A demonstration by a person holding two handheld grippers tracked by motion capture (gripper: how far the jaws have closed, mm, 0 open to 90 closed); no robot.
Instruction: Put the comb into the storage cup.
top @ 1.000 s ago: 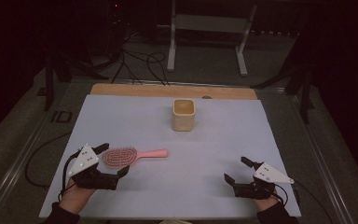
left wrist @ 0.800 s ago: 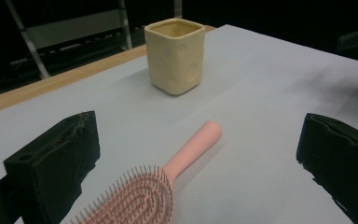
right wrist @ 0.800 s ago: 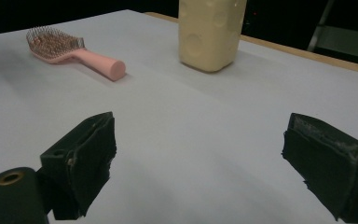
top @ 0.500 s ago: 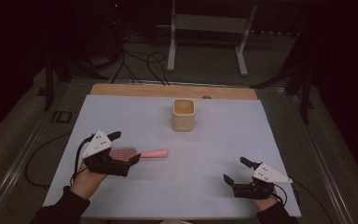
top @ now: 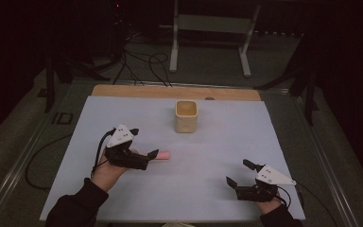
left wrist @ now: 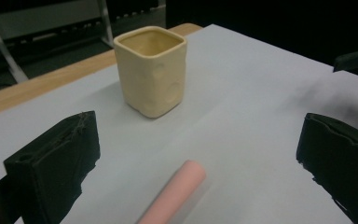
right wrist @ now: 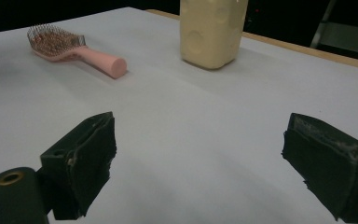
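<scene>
A pink hairbrush lies on the white table cover point(top: 227, 137). Its handle end point(top: 163, 155) pokes out to the right of my left gripper point(top: 144, 142), which hovers over the brush head and hides it. In the left gripper view the handle point(left wrist: 175, 191) lies between the two wide-apart jaws of the open left gripper point(left wrist: 200, 154). The whole hairbrush point(right wrist: 74, 51), bristles up, shows in the right gripper view. My right gripper point(top: 238, 172) rests open near the front right of the table, its jaws point(right wrist: 200, 154) holding nothing.
A cream square cup point(top: 186, 116) stands upright at the back middle, beyond the brush, also as the cup point(left wrist: 151, 70) and the cup point(right wrist: 212, 30). A wooden strip point(top: 123, 91) edges the table's far side. Stands and cables sit on the floor behind.
My left gripper has moved forward and right from the front left, coming over the brush head with the handle between its jaws. The right gripper has barely moved.
</scene>
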